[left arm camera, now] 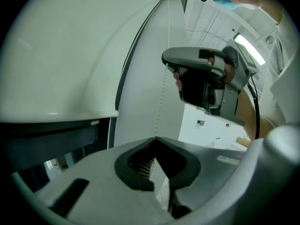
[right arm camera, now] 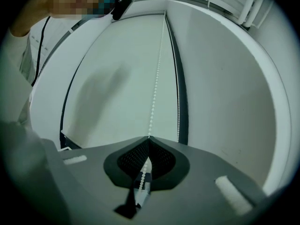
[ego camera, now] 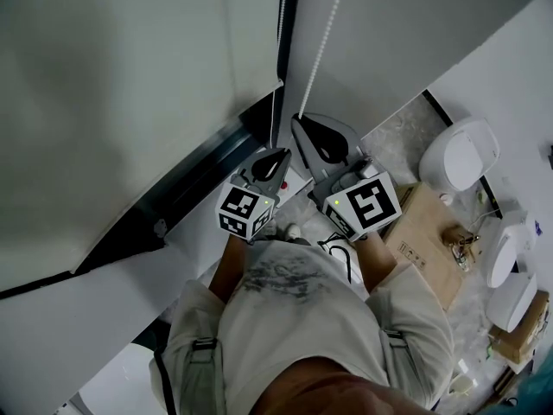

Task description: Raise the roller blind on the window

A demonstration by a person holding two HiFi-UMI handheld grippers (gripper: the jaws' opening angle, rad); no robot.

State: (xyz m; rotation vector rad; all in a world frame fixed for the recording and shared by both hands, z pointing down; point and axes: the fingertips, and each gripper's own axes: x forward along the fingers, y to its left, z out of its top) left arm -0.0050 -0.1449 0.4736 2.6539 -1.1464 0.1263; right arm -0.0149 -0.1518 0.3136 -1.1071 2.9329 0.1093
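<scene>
1. Roller blind (ego camera: 130, 85): a pale sheet hanging over the window and filling the upper left of the head view. In the left gripper view (left arm camera: 61, 55) its lower edge ends above a dark gap. In the right gripper view (right arm camera: 117, 78) it is the centre panel.
2. Left gripper (ego camera: 275, 154): just left of centre in the head view. Its fingers are closed, tips together (left arm camera: 155, 138), on the left strand of the bead chain (ego camera: 327, 33), which rises faintly from the tips (left arm camera: 162, 102).
3. Right gripper (ego camera: 301, 121): just beside the left one and slightly higher in the frame. Its fingers are closed (right arm camera: 148, 138) on the right strand, whose beads run between them and up the blind (right arm camera: 157, 78).
4. Cardboard box (ego camera: 429, 236): on the floor, right of centre.
5. White round housings (ego camera: 462, 156): at the right edge, near the box.
</scene>
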